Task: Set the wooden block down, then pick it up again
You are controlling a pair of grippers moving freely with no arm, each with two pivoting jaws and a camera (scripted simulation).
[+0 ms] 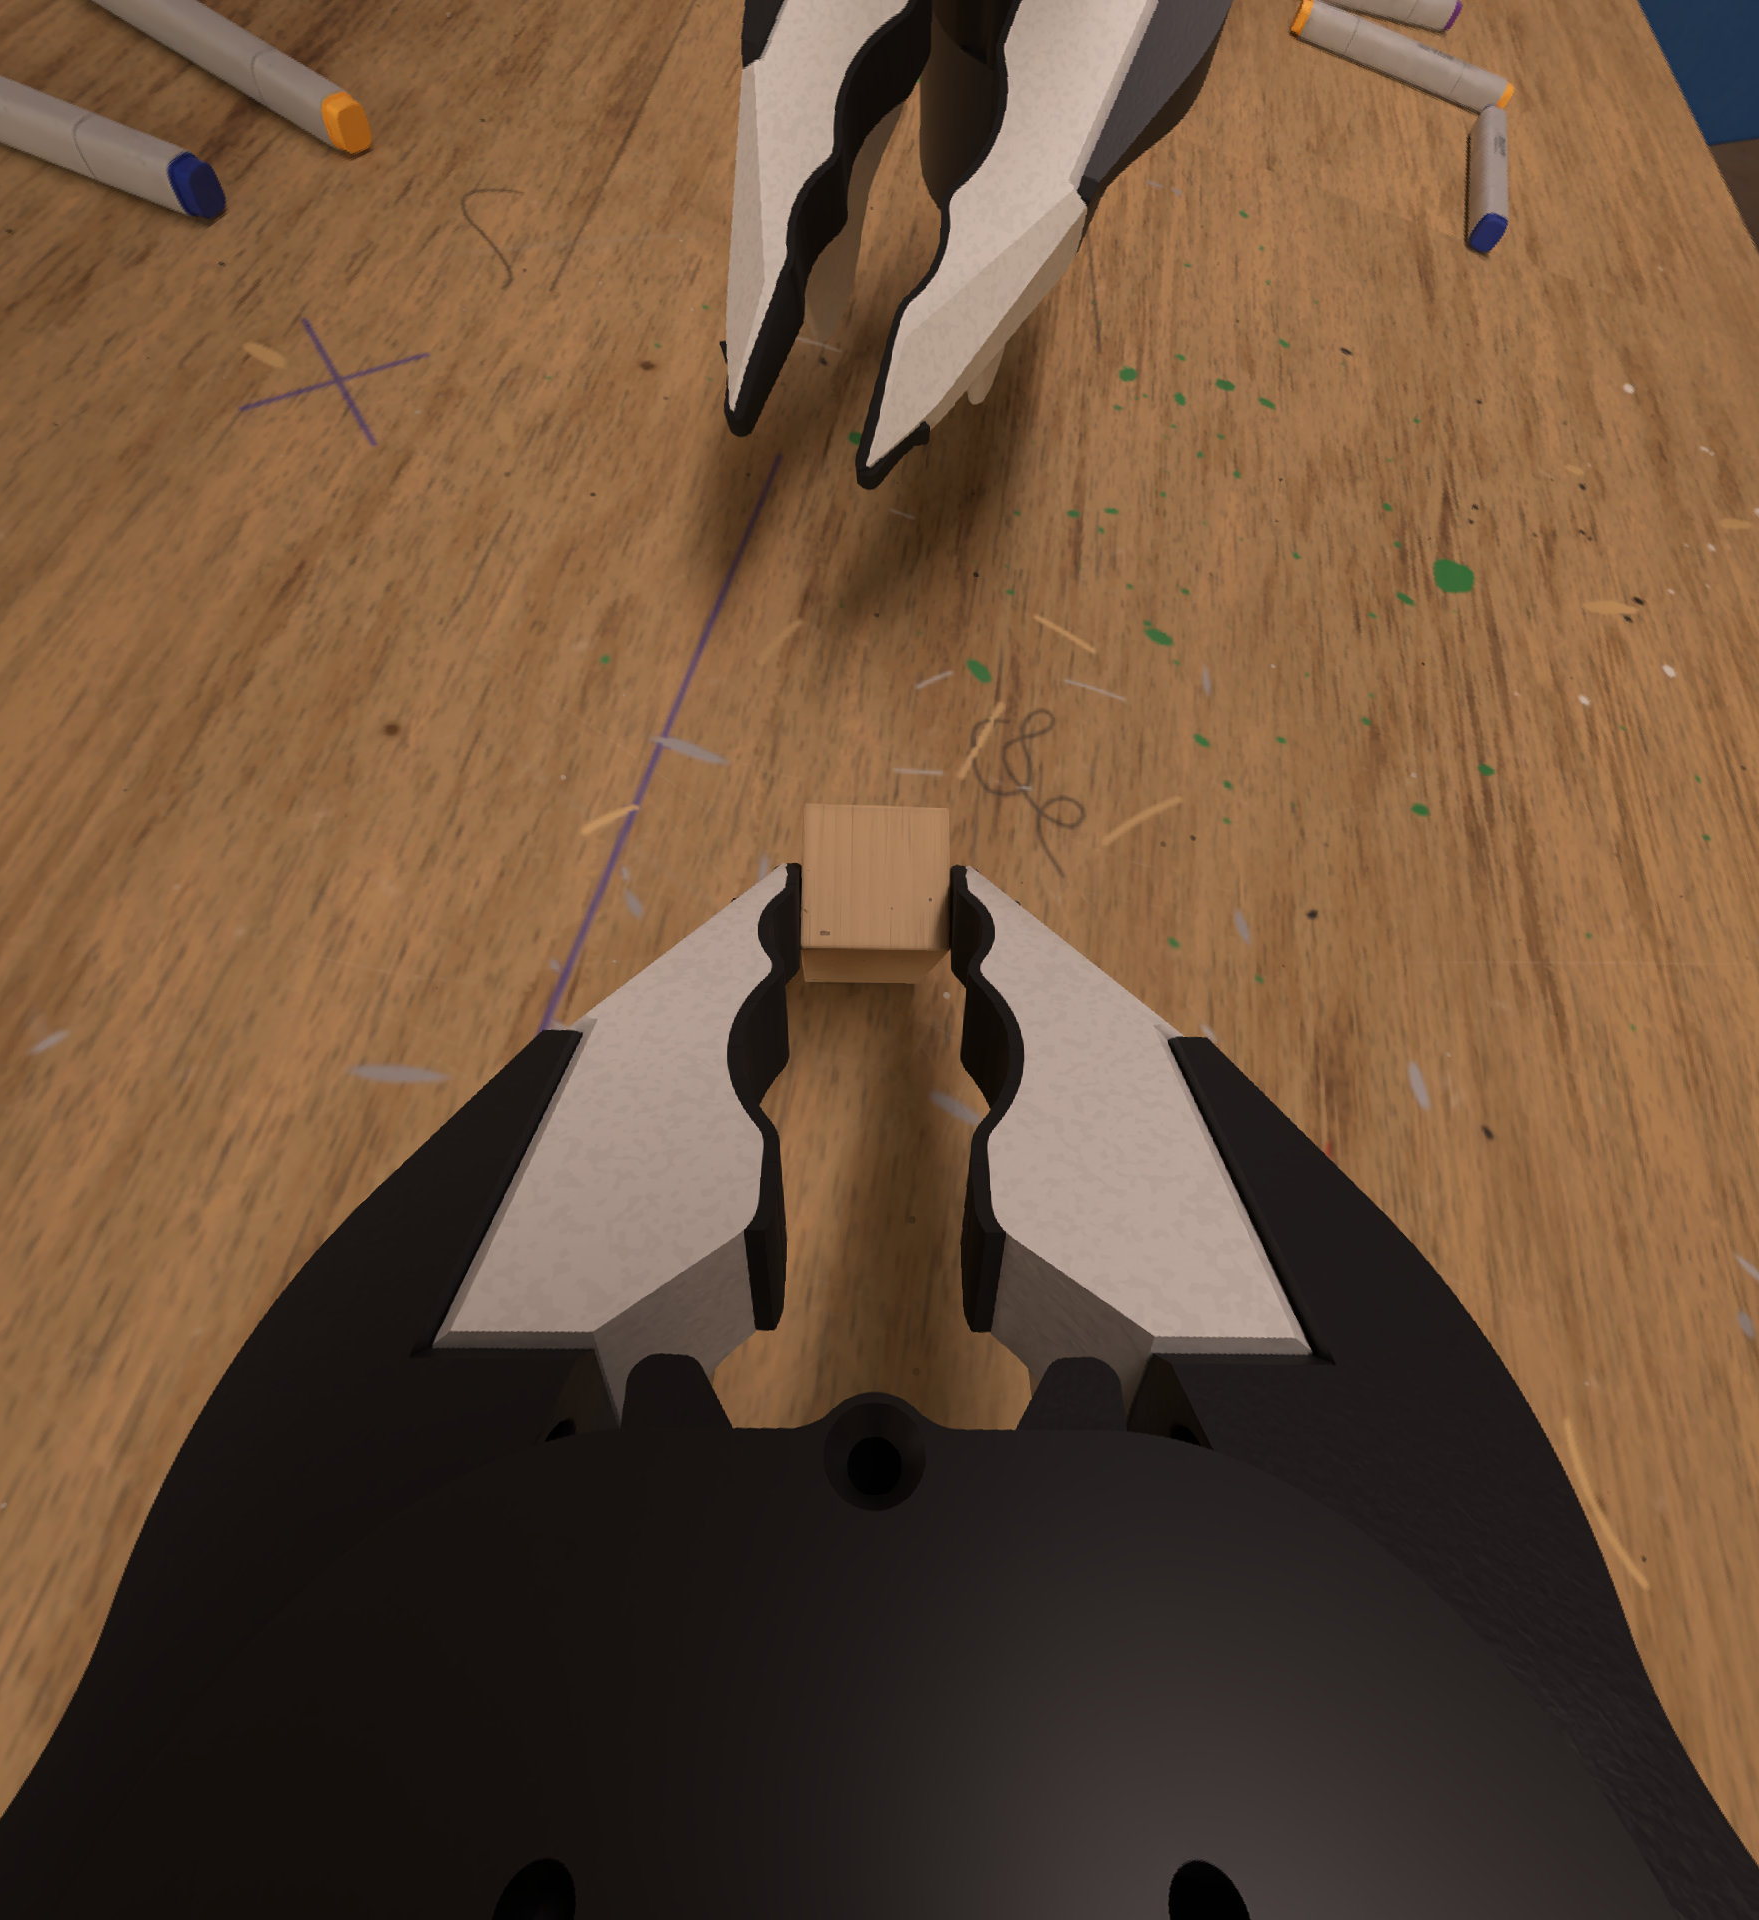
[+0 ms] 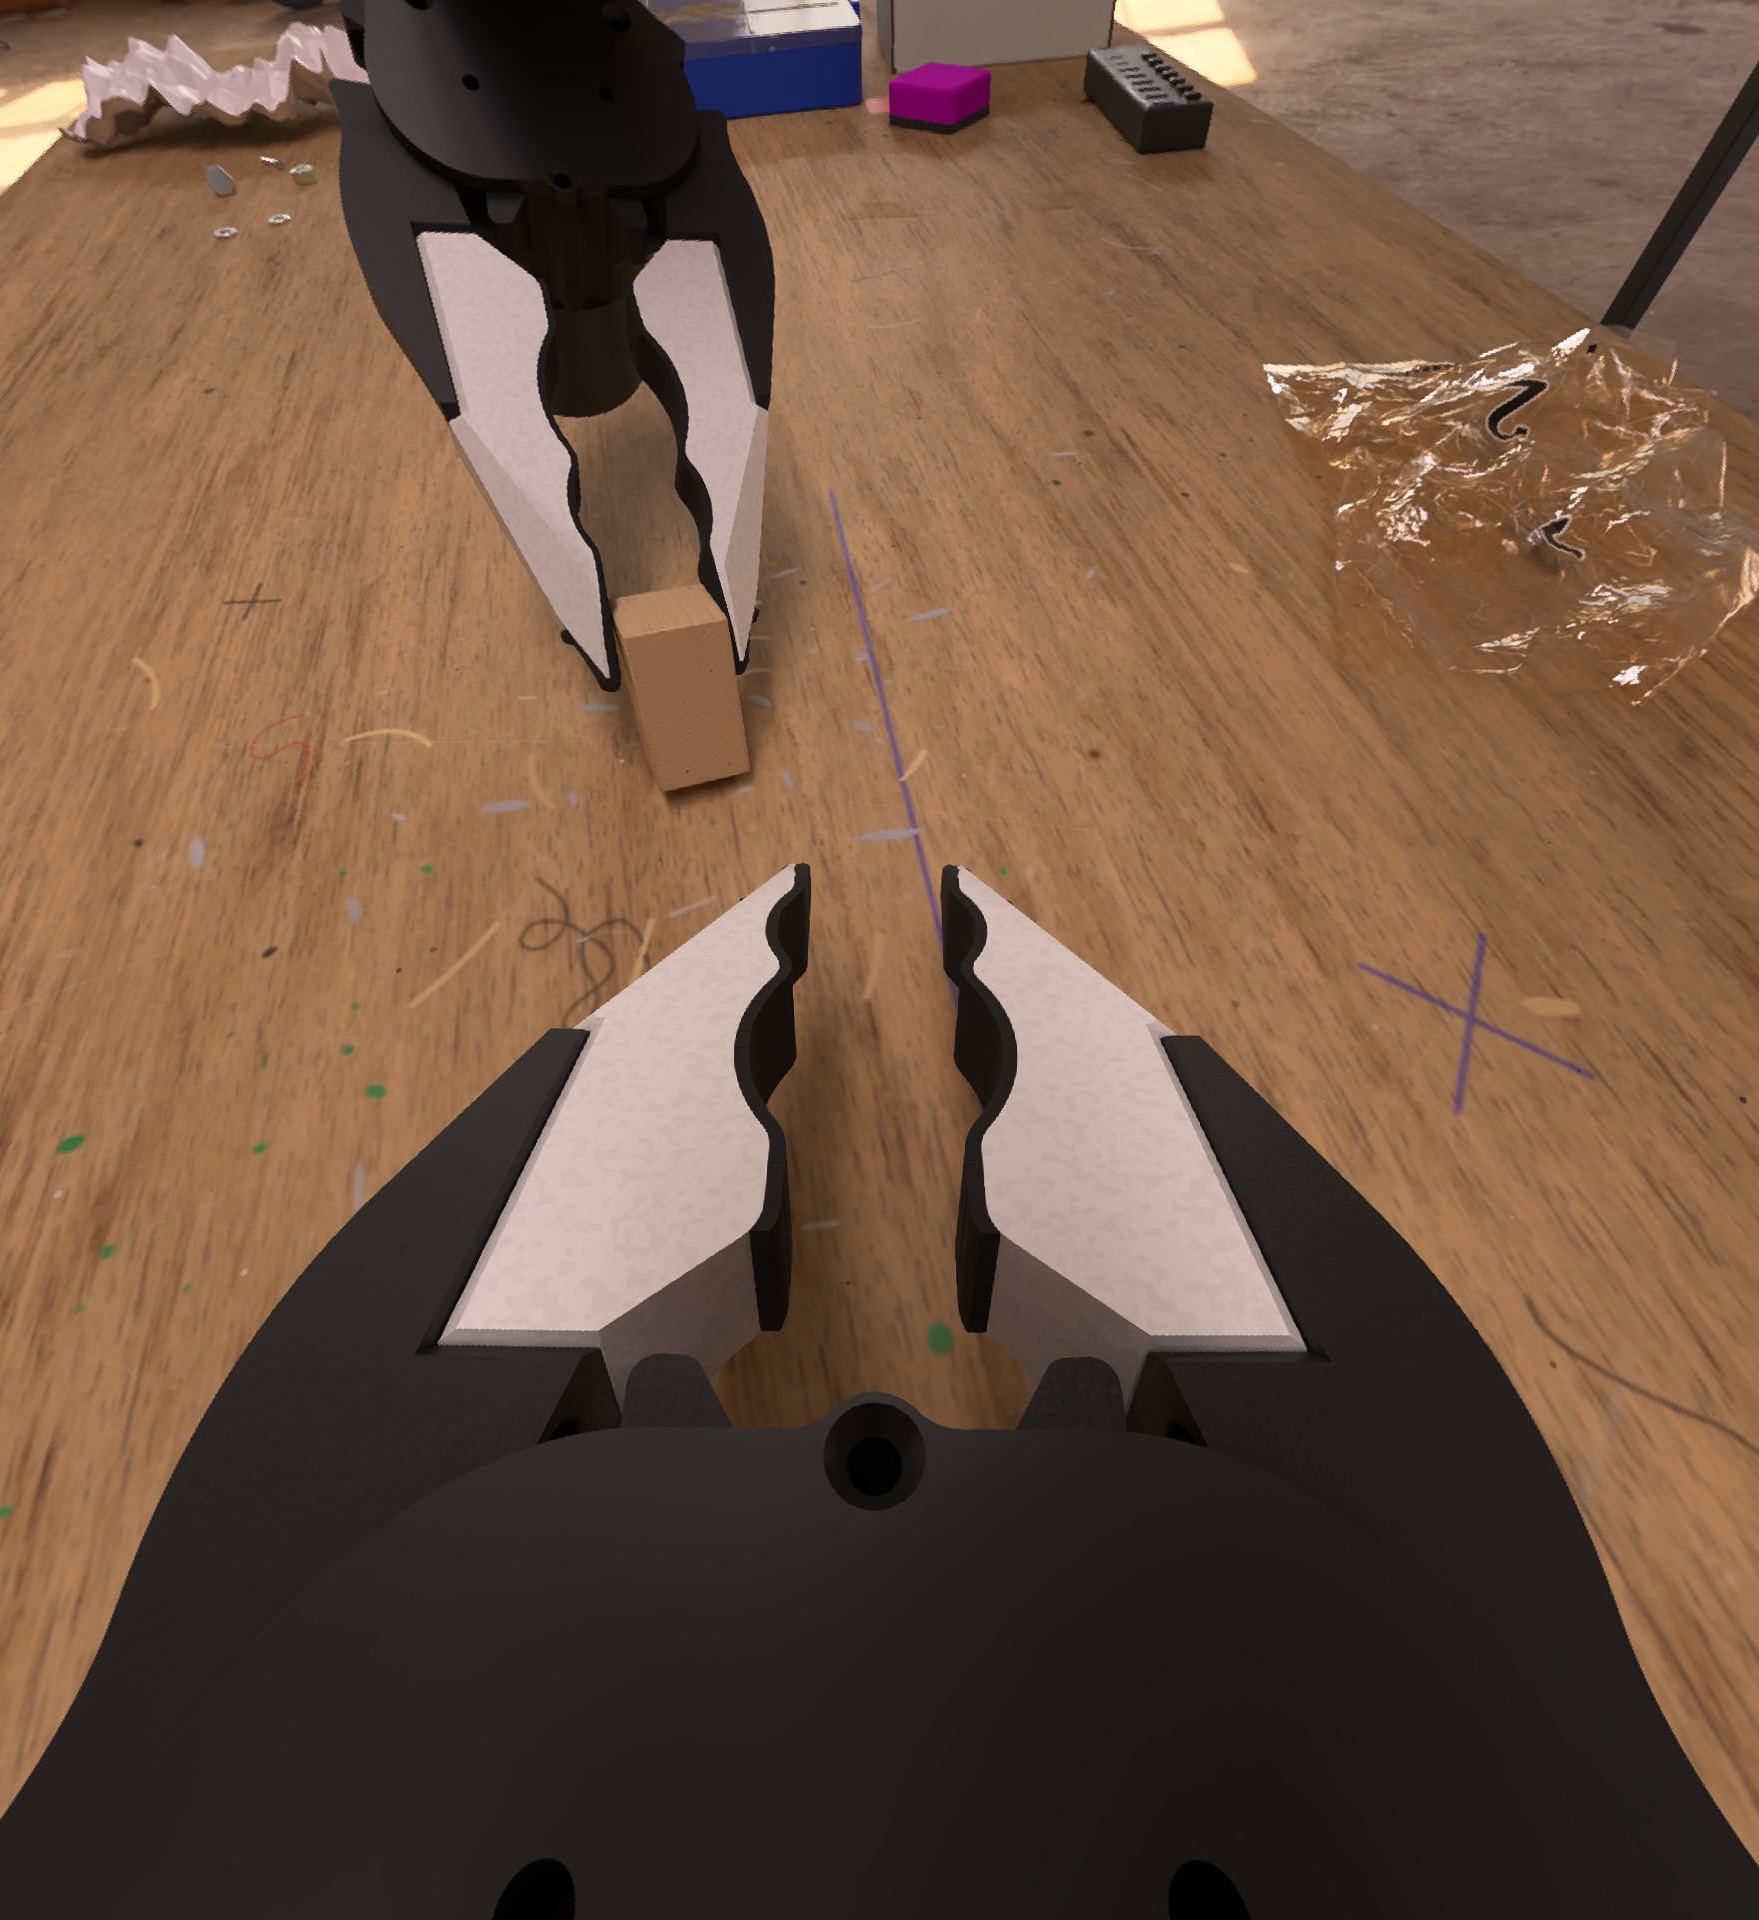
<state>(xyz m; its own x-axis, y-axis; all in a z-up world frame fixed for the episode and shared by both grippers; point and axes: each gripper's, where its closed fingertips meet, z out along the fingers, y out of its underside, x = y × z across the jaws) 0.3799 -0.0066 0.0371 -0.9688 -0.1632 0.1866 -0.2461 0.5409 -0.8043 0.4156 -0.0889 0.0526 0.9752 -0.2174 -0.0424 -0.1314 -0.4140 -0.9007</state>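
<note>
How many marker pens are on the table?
4 show, all in the left wrist view: a blue-capped marker and an orange-capped marker far left, then an orange-tipped marker and a small blue-capped marker far right. A fifth peeks in beside them; more may be out of frame.

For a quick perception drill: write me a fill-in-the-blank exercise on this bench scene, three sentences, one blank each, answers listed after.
1. The wooden block sits between the fingertips of the ____ gripper.
2. The right gripper has nothing between its fingers, and its jaws stand ____.
3. In the right wrist view, the crumpled clear plastic wrap lies on the wooden table to the ____ of the block.

Missing words: left; open; right
</note>
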